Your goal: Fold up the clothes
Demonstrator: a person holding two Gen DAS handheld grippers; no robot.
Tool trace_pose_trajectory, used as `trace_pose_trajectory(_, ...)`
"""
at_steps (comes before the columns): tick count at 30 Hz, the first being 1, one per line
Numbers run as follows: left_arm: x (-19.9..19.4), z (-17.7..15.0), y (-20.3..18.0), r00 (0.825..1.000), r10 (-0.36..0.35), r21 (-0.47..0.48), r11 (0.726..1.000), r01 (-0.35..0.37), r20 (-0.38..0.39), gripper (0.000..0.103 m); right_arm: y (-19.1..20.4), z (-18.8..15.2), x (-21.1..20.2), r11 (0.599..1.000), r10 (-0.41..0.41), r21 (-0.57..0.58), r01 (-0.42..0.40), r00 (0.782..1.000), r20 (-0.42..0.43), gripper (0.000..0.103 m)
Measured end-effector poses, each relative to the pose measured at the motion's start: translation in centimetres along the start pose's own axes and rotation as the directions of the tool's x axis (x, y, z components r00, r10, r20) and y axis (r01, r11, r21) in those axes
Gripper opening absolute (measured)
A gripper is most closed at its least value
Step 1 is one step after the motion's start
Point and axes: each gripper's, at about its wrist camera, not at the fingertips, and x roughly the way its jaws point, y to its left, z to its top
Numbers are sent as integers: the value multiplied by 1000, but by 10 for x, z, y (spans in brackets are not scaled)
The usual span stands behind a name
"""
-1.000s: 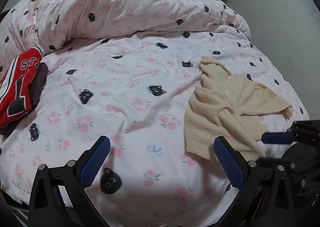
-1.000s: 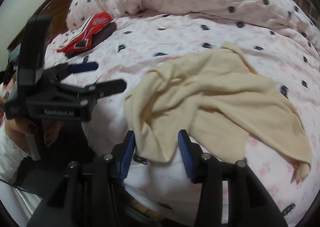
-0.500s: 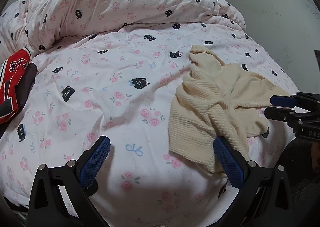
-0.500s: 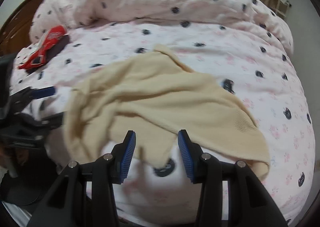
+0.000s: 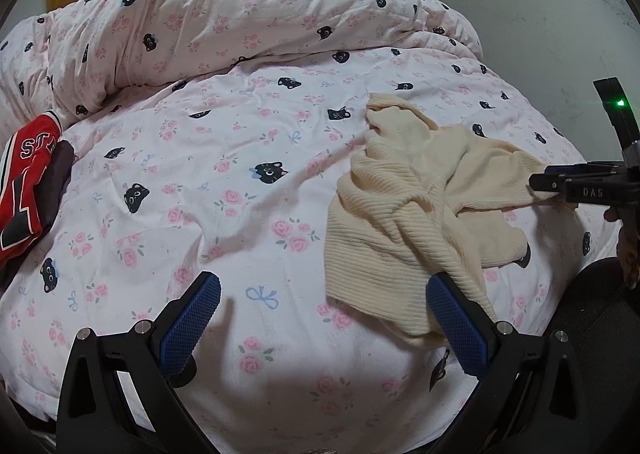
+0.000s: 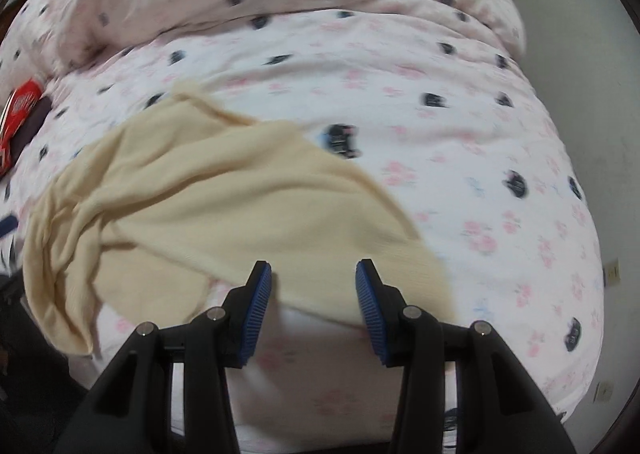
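A cream ribbed knit garment lies crumpled on the right half of the bed; it also fills the lower left of the right wrist view. My left gripper is open and empty, low over the bed's near edge, with its right finger beside the garment's near hem. My right gripper is open, its blue pads straddling the garment's near right edge. In the left wrist view the right gripper sits at the garment's right edge.
A pink sheet with cat and rose prints covers the bed. A bunched duvet lies along the far side. A folded red jersey on dark clothes sits at the left edge. A white wall stands to the right.
Both grippers have shifted rightward along the bed. The right gripper has swung from the garment's left hem to its right edge. Both stay open.
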Motion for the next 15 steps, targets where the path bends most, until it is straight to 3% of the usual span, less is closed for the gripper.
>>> trace_pose_trajectory(7,1,2,-2,1000,-5,3,1000,5,2,102,-51,4,5,995,-32,93,38,998,-62,46)
trace_pose_trajectory(11,0,2,-4,1000,-5,5,1000,5,5,102,-54,4,13,995,21,103,-11,995,-96,45)
trace_pose_trajectory(13,-1,2,-4,1000,-4,6,1000,4,5,102,-48,5,15,997,18,80,-10,994,-108,36)
trace_pose_trajectory(15,-1,2,-4,1000,-4,4,1000,4,6,102,-43,6,15,998,10,55,-4,994,-107,16)
